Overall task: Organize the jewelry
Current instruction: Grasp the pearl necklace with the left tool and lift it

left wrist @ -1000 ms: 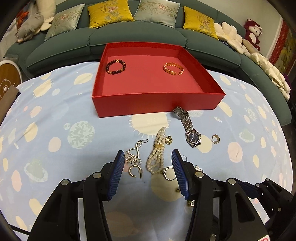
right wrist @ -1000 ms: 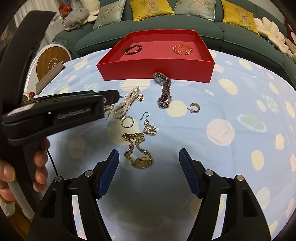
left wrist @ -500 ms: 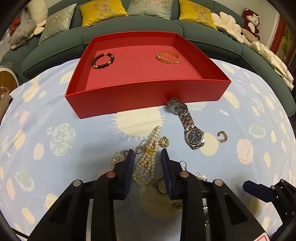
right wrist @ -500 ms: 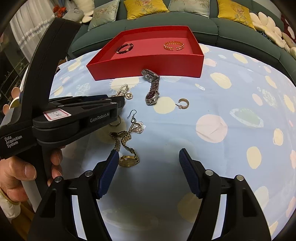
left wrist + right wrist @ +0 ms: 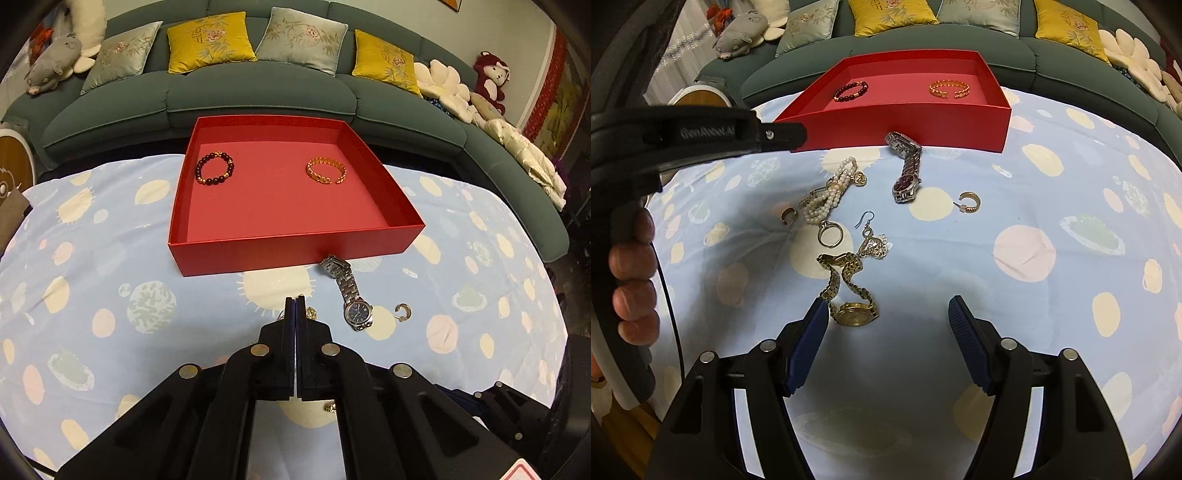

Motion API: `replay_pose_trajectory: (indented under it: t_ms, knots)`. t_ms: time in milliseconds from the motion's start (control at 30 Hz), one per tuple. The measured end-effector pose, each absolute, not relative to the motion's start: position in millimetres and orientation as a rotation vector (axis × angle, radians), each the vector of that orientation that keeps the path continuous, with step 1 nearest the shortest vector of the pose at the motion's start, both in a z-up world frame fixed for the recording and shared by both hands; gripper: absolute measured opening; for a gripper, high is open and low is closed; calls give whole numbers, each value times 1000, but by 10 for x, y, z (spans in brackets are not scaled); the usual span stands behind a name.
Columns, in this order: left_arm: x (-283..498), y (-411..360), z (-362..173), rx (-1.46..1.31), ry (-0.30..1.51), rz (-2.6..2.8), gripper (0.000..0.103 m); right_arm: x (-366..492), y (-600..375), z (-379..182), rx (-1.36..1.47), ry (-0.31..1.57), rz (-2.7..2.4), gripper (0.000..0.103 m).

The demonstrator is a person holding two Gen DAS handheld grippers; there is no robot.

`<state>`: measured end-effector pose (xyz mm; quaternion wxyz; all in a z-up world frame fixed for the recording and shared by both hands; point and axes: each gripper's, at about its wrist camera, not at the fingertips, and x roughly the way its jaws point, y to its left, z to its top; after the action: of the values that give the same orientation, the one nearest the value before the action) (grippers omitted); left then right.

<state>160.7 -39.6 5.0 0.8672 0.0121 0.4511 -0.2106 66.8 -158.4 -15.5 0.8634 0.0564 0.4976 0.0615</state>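
Left tongs (image 5: 296,306) pressed together, empty, over the counter
Right tongs (image 5: 888,317) wide apart near the gold metal-band wristwatch (image 5: 854,314); white pearl bracelet (image 5: 831,194) lies loose

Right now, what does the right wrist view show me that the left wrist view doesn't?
Right wrist only: the pearl bracelet, ring, dangly earring, gold watch and the open right gripper. Left wrist only: the left gripper seen head-on, shut, with nothing visible between its fingers; it blocks most of that pile. Both: the red box holding the bead bracelet and gold bracelet, plus the silver watch and hoop earring.
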Motion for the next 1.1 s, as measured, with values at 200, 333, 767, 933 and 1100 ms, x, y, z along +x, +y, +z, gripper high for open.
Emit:
replay_pose_trajectory:
  t_ms: [200,333,767,933,1100]
  knots:
    - [1638,-455,-189,46,1004,-455,3,692,-1554,-142,125,1042,133,66]
    - [1618,-599,-359,124,1013,-450,25,693,-1549,-137,123,1040,134,66]
    - [1643,-781,-491,225,975,-418,24,752,-1632,-213,151,1050,134,66]
    - [1529,-920,-471,294,951,-450,22,754,-1669,-206,162,1048,138,66]
    - [1525,-963,-562,309,954,-455,23,732,-1715,-215,165,1050,139,66]
